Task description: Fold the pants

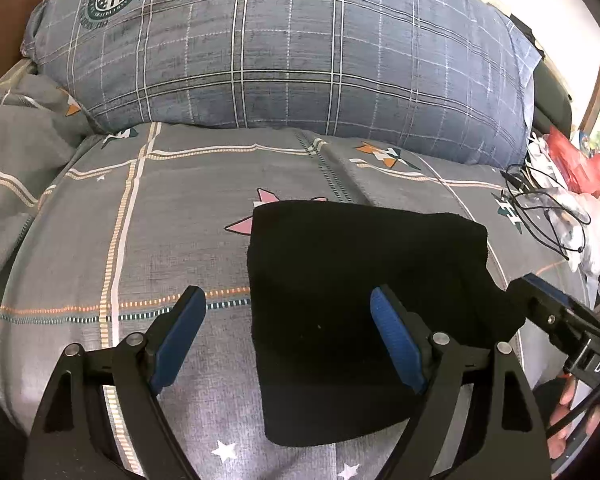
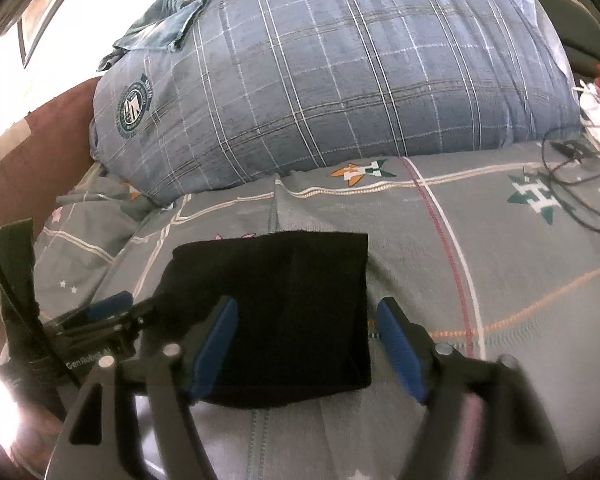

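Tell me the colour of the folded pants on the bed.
Plain black pants, clearest in the left wrist view.

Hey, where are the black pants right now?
The black pants lie folded on the grey bedspread, in front of the big plaid pillow. In both wrist views they sit just ahead of the open jaws, not gripped.

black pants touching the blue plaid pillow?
Apart. In the right wrist view, grey bedsheet shows between the pants and pillow.

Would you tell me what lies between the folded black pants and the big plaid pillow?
Only bare grey bedsheet separates the pants from the pillow, clearest in the right wrist view.
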`<state>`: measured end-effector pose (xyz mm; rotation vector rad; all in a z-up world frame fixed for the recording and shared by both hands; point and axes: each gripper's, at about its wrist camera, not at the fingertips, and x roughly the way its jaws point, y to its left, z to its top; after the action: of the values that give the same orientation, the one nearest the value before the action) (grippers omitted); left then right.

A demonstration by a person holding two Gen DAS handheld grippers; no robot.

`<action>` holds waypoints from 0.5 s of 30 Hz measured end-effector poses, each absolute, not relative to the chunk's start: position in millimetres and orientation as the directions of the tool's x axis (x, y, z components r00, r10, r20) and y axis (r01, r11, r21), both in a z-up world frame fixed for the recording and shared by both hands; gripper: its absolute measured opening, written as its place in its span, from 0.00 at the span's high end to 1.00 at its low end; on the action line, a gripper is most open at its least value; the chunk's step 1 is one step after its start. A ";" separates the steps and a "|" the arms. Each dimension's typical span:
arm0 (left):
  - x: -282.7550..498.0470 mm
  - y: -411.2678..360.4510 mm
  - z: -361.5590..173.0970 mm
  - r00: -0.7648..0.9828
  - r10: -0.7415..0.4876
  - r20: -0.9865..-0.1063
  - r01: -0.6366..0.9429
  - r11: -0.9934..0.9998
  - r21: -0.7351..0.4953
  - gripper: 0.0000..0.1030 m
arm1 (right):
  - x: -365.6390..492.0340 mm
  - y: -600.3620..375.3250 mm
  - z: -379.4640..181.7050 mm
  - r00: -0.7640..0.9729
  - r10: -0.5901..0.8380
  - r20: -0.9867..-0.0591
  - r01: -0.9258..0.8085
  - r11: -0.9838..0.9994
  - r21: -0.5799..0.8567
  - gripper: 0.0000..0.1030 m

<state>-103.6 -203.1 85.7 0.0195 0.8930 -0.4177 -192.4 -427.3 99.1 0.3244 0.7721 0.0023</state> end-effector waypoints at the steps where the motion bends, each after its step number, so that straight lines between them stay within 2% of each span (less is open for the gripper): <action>1: -102.6 -202.7 84.8 0.550 -0.344 -0.761 0.358 0.920 -0.158 0.17 | -191.6 -428.1 97.7 0.716 0.121 -0.687 0.117 0.950 0.289 0.28; 15: -98.1 -210.2 78.1 0.522 -0.342 -0.781 0.357 0.920 -0.164 0.17 | -183.3 -433.0 87.2 0.699 0.133 -0.703 0.124 0.945 0.302 0.28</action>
<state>-98.1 -210.2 78.1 0.0179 0.9319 -0.4187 -183.3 -433.0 87.2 0.3413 0.8011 0.0049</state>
